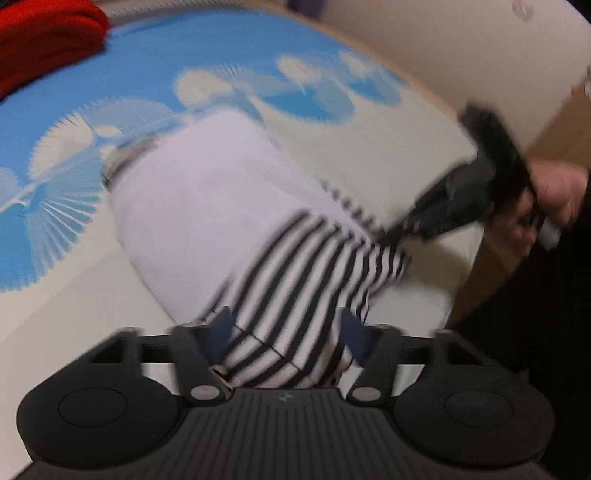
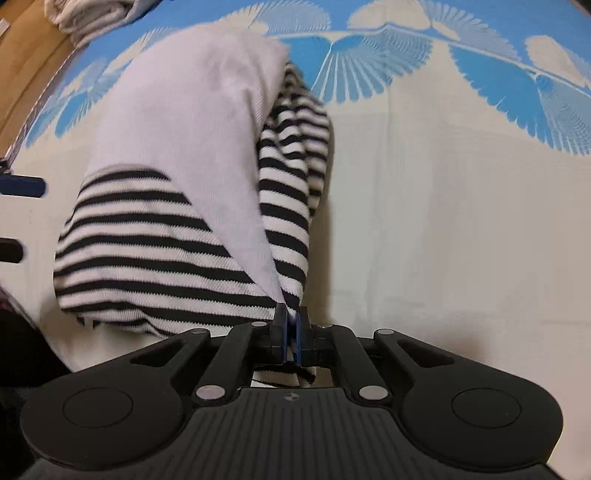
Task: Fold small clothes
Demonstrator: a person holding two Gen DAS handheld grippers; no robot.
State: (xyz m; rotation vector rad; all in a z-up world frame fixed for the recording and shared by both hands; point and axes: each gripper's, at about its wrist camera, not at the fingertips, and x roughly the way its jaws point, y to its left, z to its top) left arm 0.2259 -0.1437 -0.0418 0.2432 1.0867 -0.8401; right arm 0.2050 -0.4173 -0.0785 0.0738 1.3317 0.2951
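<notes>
A small white garment [image 1: 192,206] with black-and-white striped parts [image 2: 147,236] lies on a blue and cream patterned mat [image 1: 177,55]. My left gripper [image 1: 287,330] stands over its near striped end, one blue pad on each side of the cloth; the picture is blurred and I see no pinch. My right gripper [image 2: 291,325] is shut on a corner where white and striped layers meet, and the cloth rises in a taut ridge from there. In the left wrist view the right gripper [image 1: 397,230] reaches in from the right, held by a hand [image 1: 557,192].
A red folded cloth [image 1: 44,40] lies at the mat's far left corner. A pile of pale striped cloth [image 2: 92,18] sits at the far left in the right wrist view. The mat's edge and a brown floor [image 1: 491,269] run along the right.
</notes>
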